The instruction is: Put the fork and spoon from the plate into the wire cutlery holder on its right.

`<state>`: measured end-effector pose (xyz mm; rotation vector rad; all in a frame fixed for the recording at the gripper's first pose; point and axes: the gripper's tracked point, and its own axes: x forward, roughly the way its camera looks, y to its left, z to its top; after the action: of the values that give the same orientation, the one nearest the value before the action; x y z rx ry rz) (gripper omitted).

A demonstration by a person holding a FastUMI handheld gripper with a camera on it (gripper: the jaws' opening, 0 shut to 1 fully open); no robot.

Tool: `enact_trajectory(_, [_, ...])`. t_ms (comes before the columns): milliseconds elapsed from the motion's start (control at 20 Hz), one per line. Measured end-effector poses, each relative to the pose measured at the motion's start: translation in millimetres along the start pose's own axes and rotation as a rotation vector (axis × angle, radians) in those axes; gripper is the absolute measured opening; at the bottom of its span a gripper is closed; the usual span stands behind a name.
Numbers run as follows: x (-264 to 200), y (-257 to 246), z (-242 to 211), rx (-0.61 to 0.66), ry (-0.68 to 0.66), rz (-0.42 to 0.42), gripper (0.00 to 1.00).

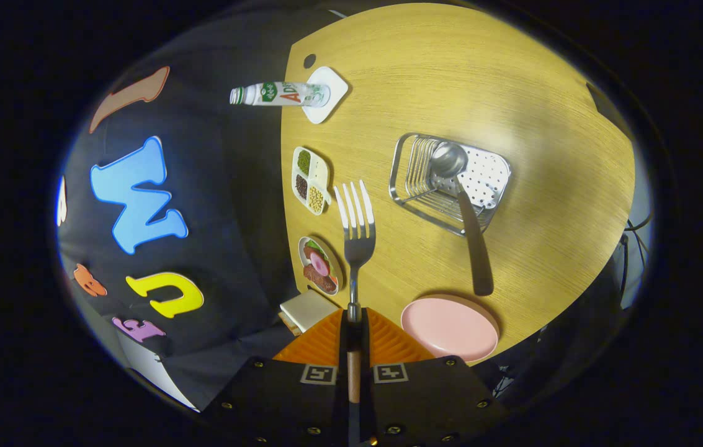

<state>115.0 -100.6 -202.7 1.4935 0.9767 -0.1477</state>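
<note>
1. Gripper view: gripper (354,323) with orange ribbed fingers (320,344) clenched on the fork (357,233) handle, both pads pressing it from either side.
2. Fork sticks straight out ahead of the fingers, tines forward, lifted above the table (450,74). Tines look pale at the tips, the rest is dark metal. Handle end between the fingers looks copper-toned.
3. Wire cutlery holder (410,171) stands on the wooden table, ahead of the fingers and off to the side of the fork tines, apart from them. Shiny metal, with a white perforated section inside.
4. Spoon (460,205) already rests in the holder: bowl inside it, dark handle poking out over the rim toward the plate.
5. Pink plate (450,326) sits at the table edge, just beside the fingers. Nothing lies on it. The spoon handle tip ends near its rim, not touching.
6. Along the table edge by the booth wall: small dish of food (319,266) just beside the fork neck, then a divided tray (311,180) with three fillings next to the tines.
7. Further on along the same edge, a bottle (277,94) stands on a white coaster (329,93).
8. A pale box (308,309) lies off the table edge, next to the fingers.
</note>
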Motion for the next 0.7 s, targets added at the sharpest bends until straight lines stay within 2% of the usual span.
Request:
enact_trajectory(550, [19, -19, 13, 0.239, 0.043, -0.03, 0.07])
enact_trajectory(700, [21, -25, 16, 0.263, 0.037, -0.05, 0.07])
